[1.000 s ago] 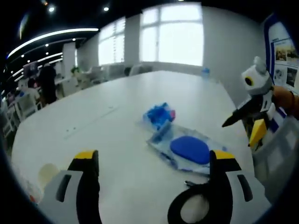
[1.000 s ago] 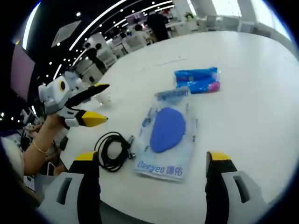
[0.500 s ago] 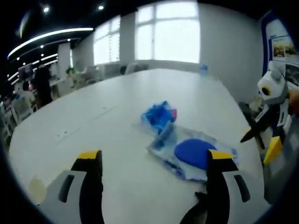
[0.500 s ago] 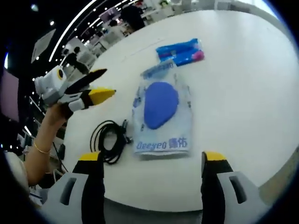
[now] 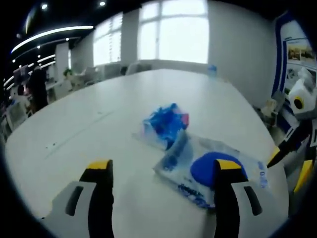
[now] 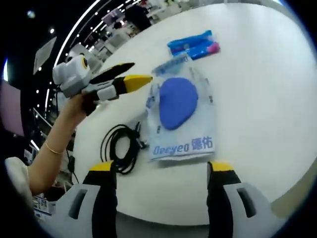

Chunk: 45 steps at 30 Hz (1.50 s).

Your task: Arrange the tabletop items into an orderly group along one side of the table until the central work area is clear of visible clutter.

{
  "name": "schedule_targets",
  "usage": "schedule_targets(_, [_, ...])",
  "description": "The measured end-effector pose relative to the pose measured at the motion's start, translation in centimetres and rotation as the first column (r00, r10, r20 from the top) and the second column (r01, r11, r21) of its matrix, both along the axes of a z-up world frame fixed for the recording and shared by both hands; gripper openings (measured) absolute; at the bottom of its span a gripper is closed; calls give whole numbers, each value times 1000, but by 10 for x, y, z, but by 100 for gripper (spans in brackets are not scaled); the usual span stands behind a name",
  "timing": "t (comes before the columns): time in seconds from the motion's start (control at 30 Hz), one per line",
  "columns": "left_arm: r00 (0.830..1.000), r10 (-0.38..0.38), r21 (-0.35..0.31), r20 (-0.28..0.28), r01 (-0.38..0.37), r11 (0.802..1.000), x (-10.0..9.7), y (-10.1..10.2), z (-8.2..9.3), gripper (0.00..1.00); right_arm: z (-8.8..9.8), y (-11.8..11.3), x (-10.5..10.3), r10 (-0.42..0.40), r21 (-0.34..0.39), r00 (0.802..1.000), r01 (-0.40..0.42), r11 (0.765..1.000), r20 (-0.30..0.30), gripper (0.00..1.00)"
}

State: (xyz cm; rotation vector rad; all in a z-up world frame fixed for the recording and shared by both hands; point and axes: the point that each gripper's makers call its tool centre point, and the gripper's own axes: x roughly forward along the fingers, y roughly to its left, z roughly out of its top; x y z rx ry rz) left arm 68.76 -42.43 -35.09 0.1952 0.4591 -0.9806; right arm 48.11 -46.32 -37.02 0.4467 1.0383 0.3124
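A clear bag holding a blue oval pad lies flat on the white table, printed label end toward me. Beyond it rests a blue packet. A coiled black cable lies left of the bag near the table edge. My left gripper, held by a hand, hovers open just left of the bag's top. In the left gripper view its own jaws stand open over the table before the bag and the blue packet. My right gripper is open, near the bag's label end.
The right gripper comes in at the right edge of the left gripper view. An arm with a bracelet reaches in from the left. Desks, chairs and people stand beyond the table's far left; windows lie behind.
My left gripper has moved forward over the table and now hangs close to the clear bag. The right gripper drew slightly nearer the bag. Nothing was taken hold of.
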Motion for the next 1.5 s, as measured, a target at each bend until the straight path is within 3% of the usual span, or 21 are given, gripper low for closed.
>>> schedule_targets(0.27, [1000, -10, -55, 17, 11, 998, 15, -12, -4, 68, -4, 0, 11, -100, 45, 994, 102, 994, -41, 60])
schedule_targets(0.4, [1000, -27, -33, 4, 27, 999, 17, -12, -11, 61, -8, 4, 14, -146, 62, 987, 150, 987, -72, 55])
schedule_targets(0.53, [998, -56, -13, -39, 55, 998, 12, -12, -23, 47, -10, 12, 16, -169, 82, 981, 176, 981, -93, 51])
schedule_targets(0.67, [995, -88, 34, -39, 89, 995, 8, -12, -32, 43, -13, 10, 15, -200, 92, 973, 211, 973, -112, 44])
schedule_targets(0.8, [994, -100, 29, -40, 101, 994, 8, -16, -33, 41, -16, 5, 13, -237, 100, 962, 251, 963, -131, 37])
schedule_targets(0.97, [989, -146, 51, -28, 147, 988, 3, -21, -37, 26, -24, -2, 10, -297, 97, 940, 315, 944, -166, 26])
schedule_targets(1.1, [988, -152, 66, -10, 153, 986, 4, -21, -36, 22, -27, 1, 7, -282, 91, 945, 300, 950, -168, 20])
schedule_targets(1.23, [990, -139, 57, -29, 140, 989, 4, -18, -36, 9, -28, 0, 5, -288, 88, 944, 305, 948, -163, 15])
schedule_targets(1.5, [990, -139, 95, -26, 141, 986, -2, -18, -33, 1, -26, 3, 2, -271, 105, 953, 286, 952, -137, 1])
